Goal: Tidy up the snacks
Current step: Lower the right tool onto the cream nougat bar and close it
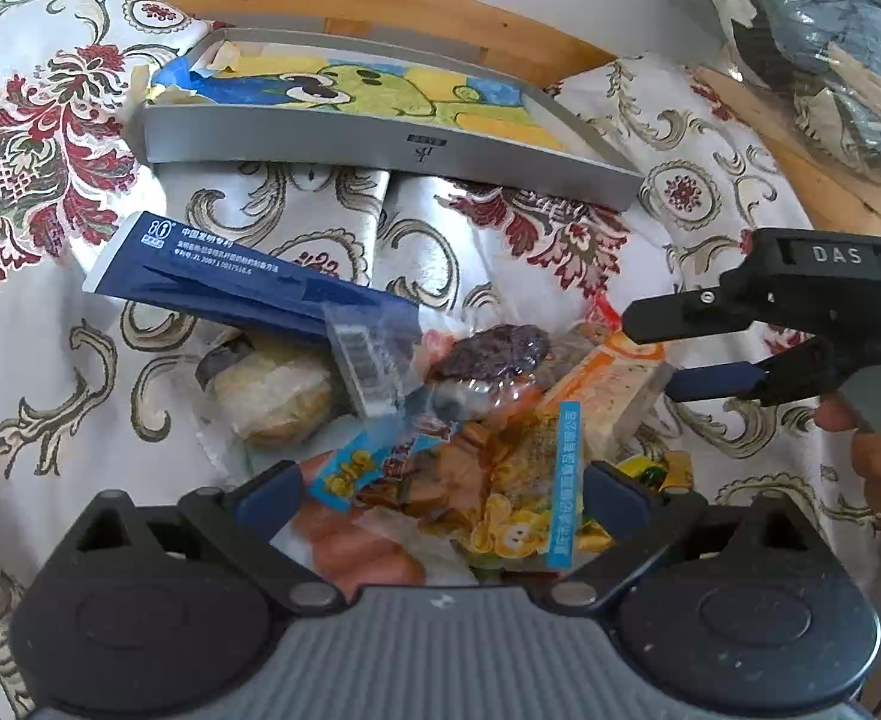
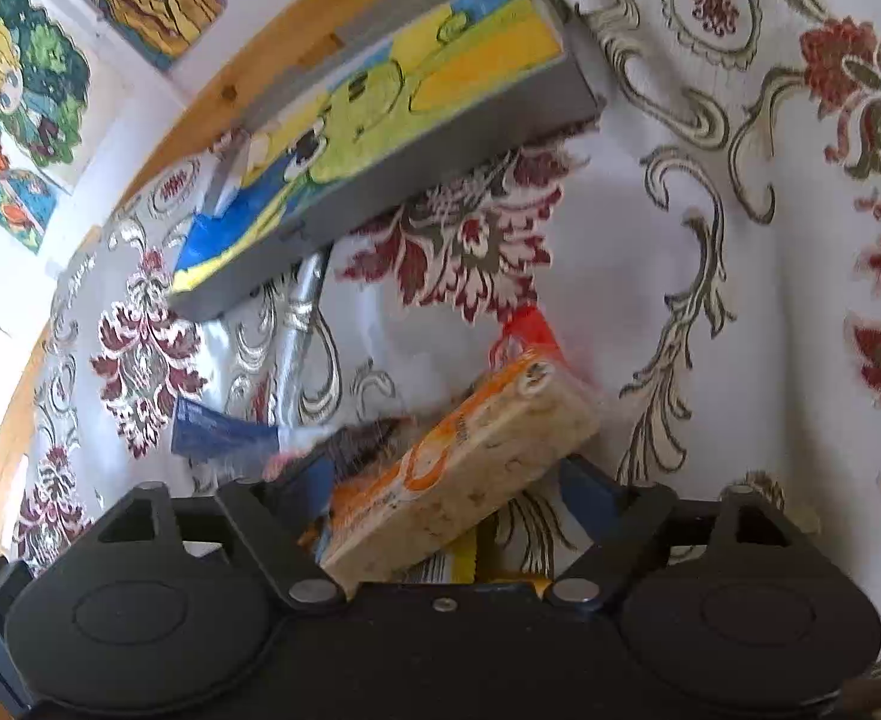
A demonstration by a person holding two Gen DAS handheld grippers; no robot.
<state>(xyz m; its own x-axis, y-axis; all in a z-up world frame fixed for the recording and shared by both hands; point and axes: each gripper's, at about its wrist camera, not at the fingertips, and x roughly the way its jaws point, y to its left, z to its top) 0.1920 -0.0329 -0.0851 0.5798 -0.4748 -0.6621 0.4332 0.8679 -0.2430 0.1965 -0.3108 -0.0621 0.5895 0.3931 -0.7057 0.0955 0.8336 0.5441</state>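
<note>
Right gripper (image 2: 440,480) spread wide around pale oblong orange-wrapped snack bar (image 2: 470,468) on heap, not yet clamped. Left gripper (image 1: 440,498) open, empty. Risk: glossy wrapper slipping, toppling neighbouring packets.

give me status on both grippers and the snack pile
Left gripper open above snack pile. Right gripper open around orange-wrapped bar, not clamped. Grey tray behind, holds no snacks.

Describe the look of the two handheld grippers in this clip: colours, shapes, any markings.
Both are black plastic. The left gripper has round pivot housings either side of a ribbed grey centre plate, silver pivot pins and blue finger pads. The right gripper matches but has a black centre plate; its side reads "DAS" in white. No cables or sleeves visible.
</note>
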